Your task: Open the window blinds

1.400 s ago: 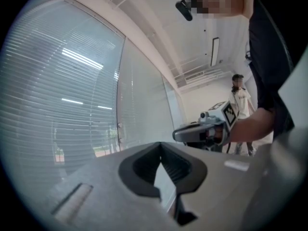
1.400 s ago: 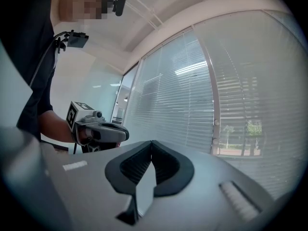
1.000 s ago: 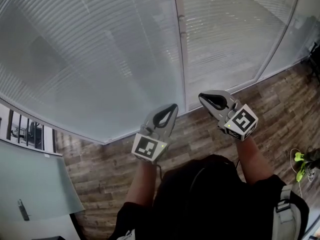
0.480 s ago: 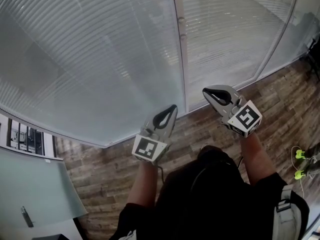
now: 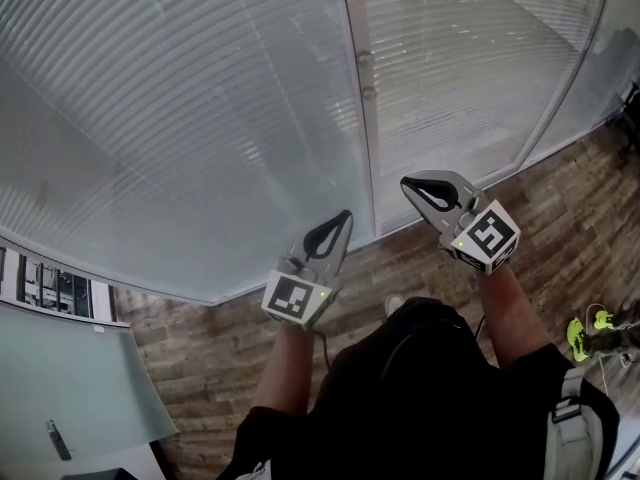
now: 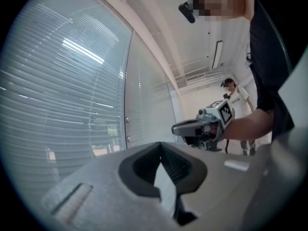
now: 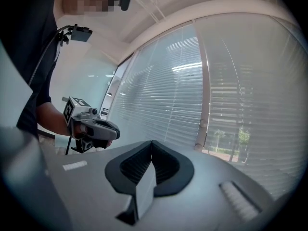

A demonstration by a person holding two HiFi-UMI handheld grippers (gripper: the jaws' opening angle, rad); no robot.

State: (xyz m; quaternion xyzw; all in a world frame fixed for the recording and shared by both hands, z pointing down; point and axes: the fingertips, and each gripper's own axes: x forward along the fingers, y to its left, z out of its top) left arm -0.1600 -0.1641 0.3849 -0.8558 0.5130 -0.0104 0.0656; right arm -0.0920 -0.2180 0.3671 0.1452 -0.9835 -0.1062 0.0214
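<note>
L gripper (image 5: 346, 216) & R gripper (image 5: 406, 185), jaws together w/ nothing between, both near blinds (image 5: 190, 108).

Floor (image 5: 200, 363): brown wood-look planks, boards in mixed light and dark tones
Far right on floor: small neon yellow-green items (image 5: 580, 335), too small to identify, dark cords beside them

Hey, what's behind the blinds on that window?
Through gaps in the blinds, small trees and a strip of reddish ground show outdoors. The nearly closed slats cover everything else out there.
</note>
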